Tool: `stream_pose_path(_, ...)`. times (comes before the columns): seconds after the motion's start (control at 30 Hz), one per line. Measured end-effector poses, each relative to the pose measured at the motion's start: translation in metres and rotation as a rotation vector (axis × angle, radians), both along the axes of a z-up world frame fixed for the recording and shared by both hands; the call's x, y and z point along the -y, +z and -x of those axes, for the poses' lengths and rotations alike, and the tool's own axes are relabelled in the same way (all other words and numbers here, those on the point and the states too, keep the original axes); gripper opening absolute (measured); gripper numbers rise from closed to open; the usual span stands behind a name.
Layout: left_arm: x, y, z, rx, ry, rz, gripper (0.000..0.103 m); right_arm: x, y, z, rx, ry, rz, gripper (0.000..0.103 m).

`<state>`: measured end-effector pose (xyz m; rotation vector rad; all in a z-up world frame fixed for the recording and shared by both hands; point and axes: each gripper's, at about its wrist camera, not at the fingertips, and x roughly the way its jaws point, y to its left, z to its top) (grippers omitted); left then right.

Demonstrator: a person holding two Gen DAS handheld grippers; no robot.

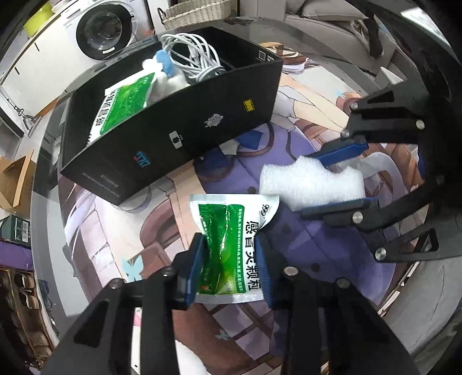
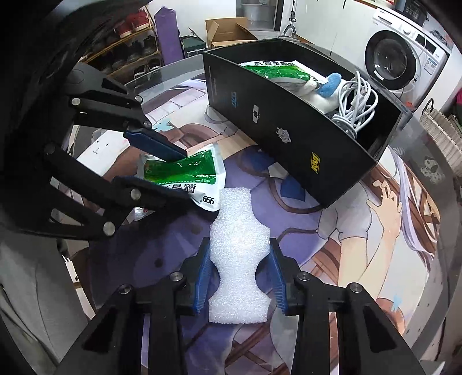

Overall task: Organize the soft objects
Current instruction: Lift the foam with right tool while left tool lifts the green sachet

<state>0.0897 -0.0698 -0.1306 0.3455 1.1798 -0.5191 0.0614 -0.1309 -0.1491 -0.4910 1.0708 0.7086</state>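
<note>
Nearest the left wrist camera, the left gripper [image 1: 231, 268] has its blue fingers [image 1: 195, 268] pressed in on a green and white packet [image 1: 231, 230], which is crumpled at the waist where they pinch it. That packet lies on the printed mat [image 1: 317, 245] covering the round bench [image 1: 43, 202], its far end pointing toward the black box [image 1: 179, 127].

Just beside it, the right gripper [image 2: 238, 271] is clamped on a white foam piece [image 2: 236, 245]; its fingers [image 2: 203, 274] sit in the notches on either side of the foam's narrow middle. The foam rests on the mat, with its far corner touching or just beside the corner of the gripped packet; I cannot tell which. From the left wrist view the same foam [image 1: 311, 184] shows between the right gripper's two blue pads.

The black box stands open-topped farther back on the bench, near both grippers but apart from them. Inside it lie a second green packet [image 1: 124, 106], a bundle of white cable [image 1: 196, 57], and something white and blue [image 1: 164, 66] between the two, too jumbled to name.

Off the bench, a washing machine [image 2: 404, 57] stands behind the box, with a wicker basket [image 1: 196, 11], a cardboard box [image 2: 228, 31] and a shoe rack [image 2: 130, 52] around the room
</note>
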Motion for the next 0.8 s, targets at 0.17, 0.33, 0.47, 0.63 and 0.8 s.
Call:
stream_pose_path(0.17, -0.001, 0.006, 0.003, 0.016, -0.006, 0.005, 0.027, 0.006, 0.005, -0.004, 0.008, -0.037, -0.034, 0.037)
stream_pose_path(0.33, 0.002, 0.013, 0.008, 0.037, -0.004, 0.011, 0.024, 0.007, 0.012, -0.001, 0.019, -0.043, -0.05, 0.037)
stream_pose_path(0.47, 0.002, 0.024, 0.014, 0.074, -0.026, 0.008, 0.024, 0.009, 0.017, 0.0, 0.025, -0.032, -0.065, 0.037)
stream_pose_path(0.63, -0.001, 0.036, 0.019, 0.122, -0.026, 0.034, 0.024, 0.012, 0.032, 0.001, 0.055, -0.049, -0.096, 0.037)
stream_pose_path(0.8, -0.006, 0.058, 0.026, 0.215, -0.021, 0.08, 0.024, 0.021, 0.055, 0.001, 0.111, -0.069, -0.172, 0.037)
